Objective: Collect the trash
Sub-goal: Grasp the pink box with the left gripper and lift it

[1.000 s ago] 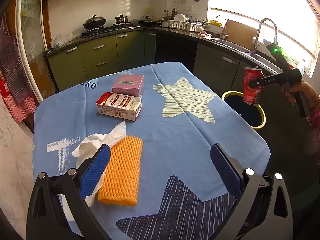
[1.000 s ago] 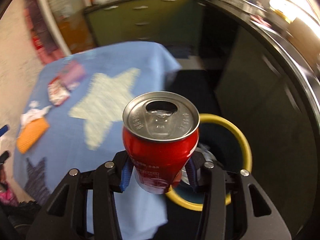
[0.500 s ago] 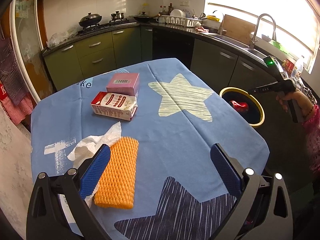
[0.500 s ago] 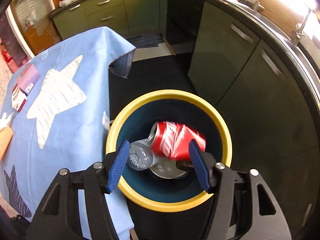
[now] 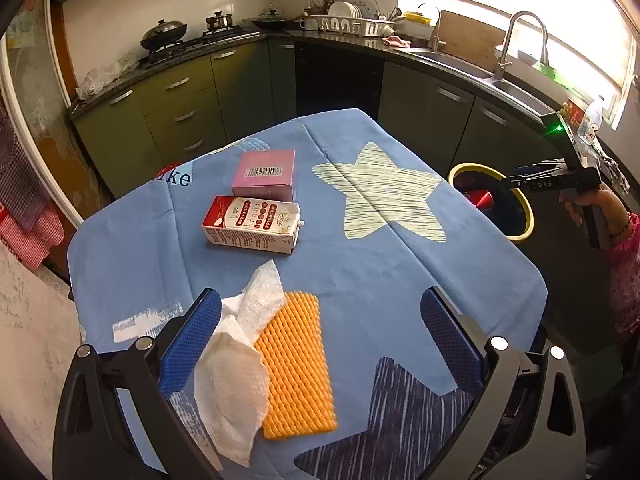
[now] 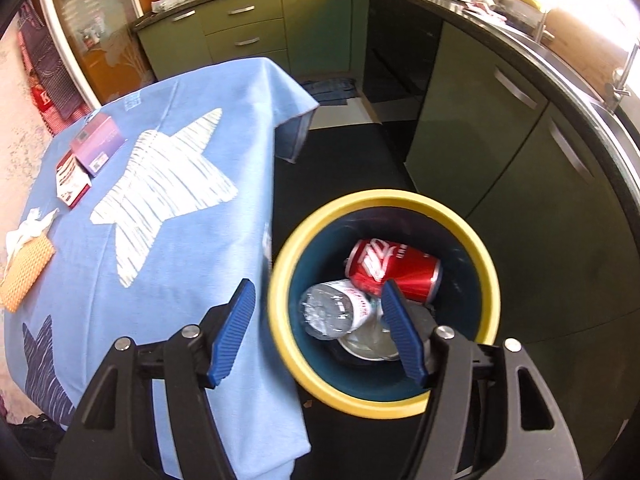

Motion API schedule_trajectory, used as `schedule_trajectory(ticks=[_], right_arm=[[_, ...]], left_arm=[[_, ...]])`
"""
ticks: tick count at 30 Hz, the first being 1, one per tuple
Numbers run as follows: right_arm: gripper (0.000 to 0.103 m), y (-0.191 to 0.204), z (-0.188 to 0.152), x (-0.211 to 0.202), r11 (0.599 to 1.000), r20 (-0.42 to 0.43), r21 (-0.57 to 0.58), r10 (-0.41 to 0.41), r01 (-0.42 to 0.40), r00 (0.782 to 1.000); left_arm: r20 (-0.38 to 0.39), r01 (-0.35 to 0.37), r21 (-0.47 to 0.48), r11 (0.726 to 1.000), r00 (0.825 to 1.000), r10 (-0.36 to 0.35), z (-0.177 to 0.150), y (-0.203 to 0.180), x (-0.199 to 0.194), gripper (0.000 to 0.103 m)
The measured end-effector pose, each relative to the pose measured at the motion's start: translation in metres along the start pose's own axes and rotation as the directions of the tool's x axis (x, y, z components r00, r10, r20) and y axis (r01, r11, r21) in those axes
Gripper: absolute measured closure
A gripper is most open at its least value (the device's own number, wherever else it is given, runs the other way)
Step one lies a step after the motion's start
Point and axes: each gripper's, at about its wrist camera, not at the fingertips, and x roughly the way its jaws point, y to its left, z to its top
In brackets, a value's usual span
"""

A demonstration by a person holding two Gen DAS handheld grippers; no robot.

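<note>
My left gripper (image 5: 320, 312) is open above the near part of the blue-clothed table (image 5: 400, 272). A crumpled white tissue (image 5: 236, 360) and an orange foam net (image 5: 296, 364) lie between its fingers, below them. A red-and-white carton (image 5: 251, 225) and a pink box (image 5: 265, 173) lie farther back. My right gripper (image 6: 318, 300) is open and empty above the yellow-rimmed bin (image 6: 280, 280) beside the table. In the bin lie a red can (image 6: 394, 270) and a clear plastic bottle (image 6: 334, 314). The right gripper also shows in the left wrist view (image 5: 516, 174).
Green kitchen cabinets (image 5: 192, 108) and a dark counter with a sink and tap (image 5: 520, 40) run along the back and right. The floor by the bin (image 6: 340, 160) is dark. The tablecloth hangs over the table's edge (image 6: 280, 400) next to the bin.
My right gripper opened and dropped the red can into the bin, then drew back a little. My left gripper moved forward over the tissue and orange net.
</note>
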Motion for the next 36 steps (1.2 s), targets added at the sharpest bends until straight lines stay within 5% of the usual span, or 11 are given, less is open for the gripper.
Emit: schedule_trajectory(ticks=[10, 21, 31, 36], right_arm=[[0.04, 0.022, 0.009, -0.001, 1.0, 0.009, -0.019, 0.004, -0.004, 1.0], [0.04, 0.037, 0.011, -0.002, 0.999, -0.003, -0.04, 0.001, -0.001, 1.0], [0.039, 0.033, 0.005, 0.003, 0.999, -0.019, -0.038, 0.008, -0.008, 1.0], [0.039, 0.034, 0.004, 0.008, 0.999, -0.028, -0.042, 0.015, -0.016, 1.0]], left_arm=[[-0.133, 0.012, -0.002, 1.0, 0.991, -0.012, 0.052, 0.045, 0.065, 0.005], [-0.283, -0.054, -0.004, 0.999, 0.958, 0.051, 0.141, 0.073, 0.194, 0.005], [-0.329, -0.062, 0.018, 0.998, 0.942, 0.065, 0.149, 0.064, 0.239, 0.005], [-0.364, -0.077, 0.003, 0.997, 0.929, 0.073, 0.147, 0.062, 0.25, 0.018]])
